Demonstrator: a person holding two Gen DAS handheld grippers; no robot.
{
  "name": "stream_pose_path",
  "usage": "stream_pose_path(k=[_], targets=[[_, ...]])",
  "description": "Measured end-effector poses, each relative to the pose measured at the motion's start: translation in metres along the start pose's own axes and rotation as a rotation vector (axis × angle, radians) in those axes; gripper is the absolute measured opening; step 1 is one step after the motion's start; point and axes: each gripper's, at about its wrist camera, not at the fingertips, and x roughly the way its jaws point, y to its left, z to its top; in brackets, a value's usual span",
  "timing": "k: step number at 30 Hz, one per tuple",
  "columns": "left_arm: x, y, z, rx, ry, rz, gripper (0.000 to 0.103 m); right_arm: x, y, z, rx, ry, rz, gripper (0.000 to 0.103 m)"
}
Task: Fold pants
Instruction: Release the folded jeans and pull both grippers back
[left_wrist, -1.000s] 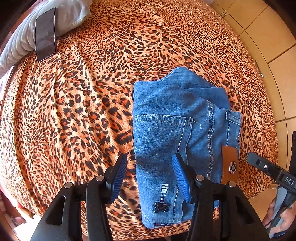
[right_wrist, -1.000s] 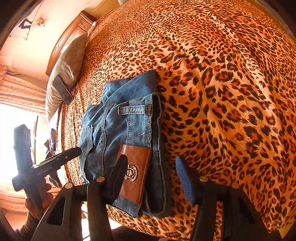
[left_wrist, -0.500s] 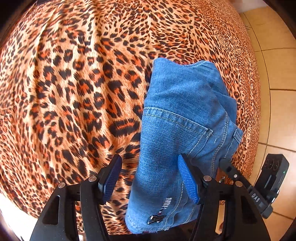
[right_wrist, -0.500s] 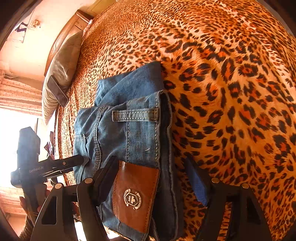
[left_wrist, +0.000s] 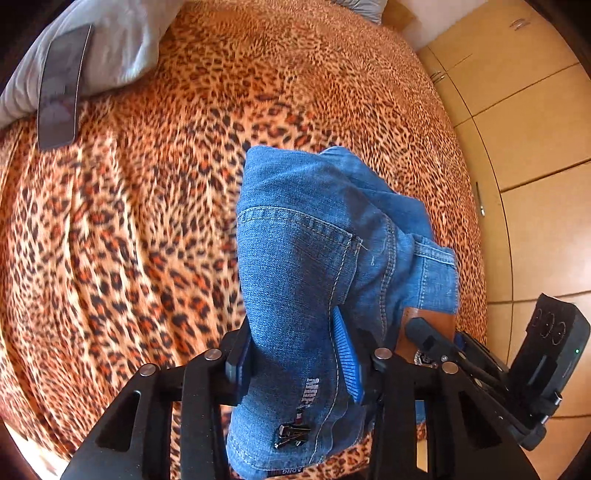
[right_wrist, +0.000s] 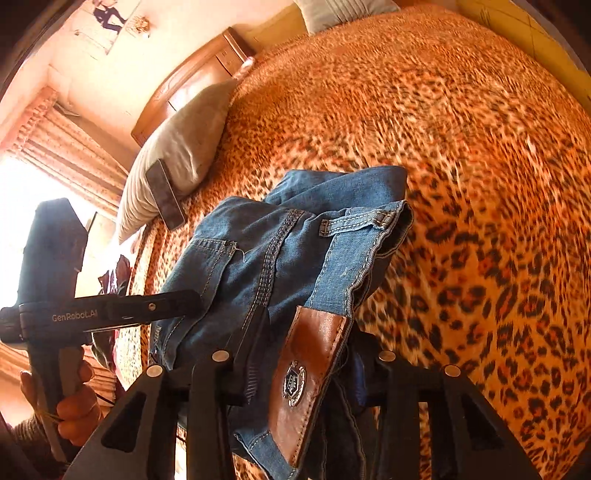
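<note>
The folded blue jeans (left_wrist: 314, 266) are a thick bundle raised off the leopard-print bed (left_wrist: 129, 258). My left gripper (left_wrist: 291, 354) is shut on the bundle's near edge by the back pocket. My right gripper (right_wrist: 306, 354) is shut on the waistband side, where the brown leather patch (right_wrist: 306, 373) hangs between its jaws. The jeans (right_wrist: 288, 251) sag forward from both grips. The right gripper also shows at the lower right of the left wrist view (left_wrist: 436, 343), and the left gripper at the left of the right wrist view (right_wrist: 184, 306).
A grey pillow (left_wrist: 110, 48) with a dark phone (left_wrist: 62, 85) on it lies at the bed's head. A wooden headboard (right_wrist: 192, 85) and a bright window (right_wrist: 22, 192) are behind. Tiled floor (left_wrist: 535, 166) runs along the bed's right side.
Both grippers have closed on the near edge of the folded jeans and lifted the bundle off the bed. The views have tilted up toward the pillow.
</note>
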Motion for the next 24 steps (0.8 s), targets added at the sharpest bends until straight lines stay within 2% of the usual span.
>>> stream_pose_path(k=[1, 2, 3, 4, 6, 8, 11, 13, 15, 17, 19, 21, 24], targets=[[0.005, 0.001, 0.012, -0.004, 0.000, 0.025, 0.061, 0.005, -0.002, 0.011, 0.003, 0.017, -0.019, 0.052], [0.011, 0.005, 0.020, -0.017, 0.003, 0.079, 0.071, 0.014, -0.007, 0.021, 0.015, 0.044, -0.081, 0.062], [0.018, 0.012, 0.026, -0.042, 0.017, 0.142, 0.063, 0.020, -0.015, 0.028, 0.035, 0.073, -0.169, 0.063], [0.022, 0.017, 0.027, -0.065, 0.029, 0.169, 0.055, 0.026, -0.024, 0.032, 0.068, 0.116, -0.233, 0.063], [0.021, 0.030, 0.024, -0.096, 0.022, 0.162, 0.054, 0.025, -0.040, 0.034, 0.138, 0.144, -0.235, 0.063], [0.016, 0.036, 0.016, -0.085, -0.020, 0.227, 0.055, 0.013, -0.041, 0.033, 0.116, 0.114, -0.273, 0.064], [0.018, 0.026, 0.003, -0.054, -0.049, 0.323, 0.056, -0.004, -0.019, 0.034, -0.033, 0.062, -0.438, 0.081], [0.012, 0.018, -0.007, -0.054, -0.087, 0.337, 0.056, -0.019, 0.004, 0.035, -0.135, -0.015, -0.530, 0.090], [-0.002, 0.010, -0.019, -0.053, -0.139, 0.350, 0.056, -0.035, 0.021, 0.033, -0.180, -0.090, -0.614, 0.103], [-0.014, 0.003, -0.029, -0.040, -0.194, 0.376, 0.064, -0.053, 0.029, 0.033, -0.167, -0.161, -0.593, 0.103], [-0.023, -0.003, -0.045, -0.028, -0.240, 0.405, 0.079, -0.061, 0.031, 0.035, -0.158, -0.191, -0.586, 0.103], [-0.026, -0.005, -0.059, -0.012, -0.258, 0.408, 0.079, -0.063, 0.037, 0.029, -0.172, -0.203, -0.594, 0.103], [-0.030, -0.011, -0.081, 0.006, -0.235, 0.388, 0.079, -0.062, 0.045, 0.011, -0.174, -0.187, -0.575, 0.103]])
